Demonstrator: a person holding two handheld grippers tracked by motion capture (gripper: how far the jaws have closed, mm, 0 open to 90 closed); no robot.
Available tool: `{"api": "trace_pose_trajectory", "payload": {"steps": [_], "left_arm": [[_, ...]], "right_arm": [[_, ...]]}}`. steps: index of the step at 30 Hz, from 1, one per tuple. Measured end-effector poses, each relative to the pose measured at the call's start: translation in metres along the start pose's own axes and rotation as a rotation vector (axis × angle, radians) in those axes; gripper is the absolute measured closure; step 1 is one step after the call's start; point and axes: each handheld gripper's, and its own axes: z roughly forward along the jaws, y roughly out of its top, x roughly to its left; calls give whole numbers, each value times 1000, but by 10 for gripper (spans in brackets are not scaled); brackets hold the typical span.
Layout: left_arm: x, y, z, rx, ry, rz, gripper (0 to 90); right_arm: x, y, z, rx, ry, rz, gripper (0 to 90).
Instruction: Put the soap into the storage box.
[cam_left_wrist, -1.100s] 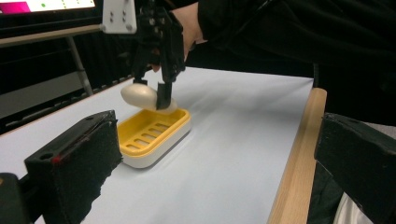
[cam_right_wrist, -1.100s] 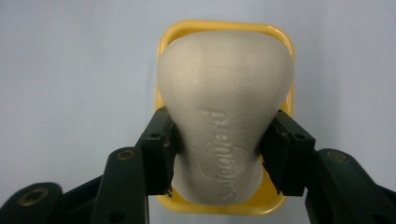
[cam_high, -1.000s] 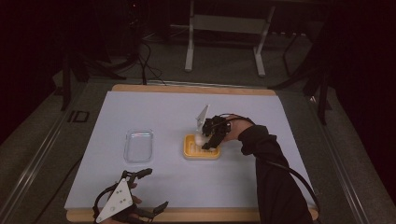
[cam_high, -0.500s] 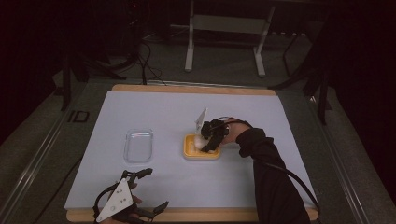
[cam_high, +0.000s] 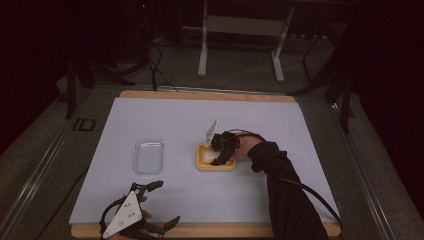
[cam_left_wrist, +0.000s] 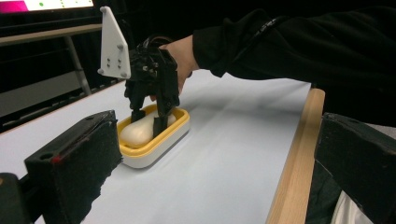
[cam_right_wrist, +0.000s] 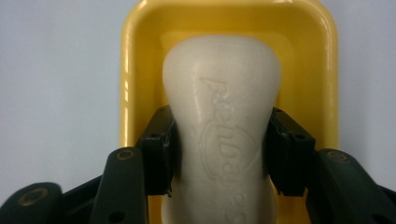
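Observation:
A cream soap bar (cam_right_wrist: 222, 93) with raised lettering lies in a yellow soap dish (cam_right_wrist: 140, 46) on a white base (cam_left_wrist: 156, 151), right of the table's middle. My right gripper (cam_high: 220, 156) points down into the dish (cam_high: 200, 162). Its two pads (cam_right_wrist: 161, 149) press the soap's sides, so it is shut on the bar. From the left gripper view, the right gripper (cam_left_wrist: 148, 122) straddles the soap (cam_left_wrist: 133, 133), which rests in the dish. My left gripper (cam_high: 169, 201) lies open at the front edge, jaws wide apart and nothing between them.
A clear plastic tray (cam_high: 148, 156) lies on the pale blue mat (cam_high: 280, 125), left of the dish. The wooden table edge (cam_left_wrist: 294, 154) runs along the front. A metal stand (cam_high: 240, 30) is on the floor beyond the table.
My right gripper has sunk slightly lower over the dish and settled around the soap. The left gripper has stayed where it was.

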Motion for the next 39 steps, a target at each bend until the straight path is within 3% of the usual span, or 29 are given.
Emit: {"api": "trace_pose_trajectory", "payload": {"steps": [6, 12, 17, 19, 26, 29, 30, 31, 32, 36, 37, 39], "left_arm": [[0, 0, 0, 1, -2, -1, 6], [0, 0, 1, 1, -2, -2, 6], [0, 0, 1, 2, -1, -1, 6], [0, 0, 1, 2, 0, -1, 6], [0, 0, 1, 2, 0, -3, 6], [0, 0, 2, 2, 2, -4, 6], [0, 0, 2, 3, 2, -4, 5], [0, 0, 2, 3, 3, -4, 6], [0, 0, 2, 2, 4, -4, 6], [0, 0, 2, 2, 6, -6, 6], [0, 0, 2, 3, 6, -7, 6], [0, 0, 2, 3, 4, -8, 6]], "right_arm": [[3, 3, -1, 32, -14, 5, 485], [2, 3, -5, 27, -9, 20, 464], [1, 3, -23, -49, -25, 24, 458], [1, 3, -34, -78, -40, 47, 452], [7, -5, -53, -105, -105, 83, 402], [8, -10, -61, -138, -130, 140, 347], [7, -13, -64, -173, -128, 215, 188], [7, -15, -65, -171, -137, 236, 139], [7, -15, -65, -171, -137, 236, 139], [9, -22, -66, -115, -175, 311, 132], [11, -27, -69, -141, -171, 355, 136], [11, -30, -71, -154, -152, 374, 137]]}}
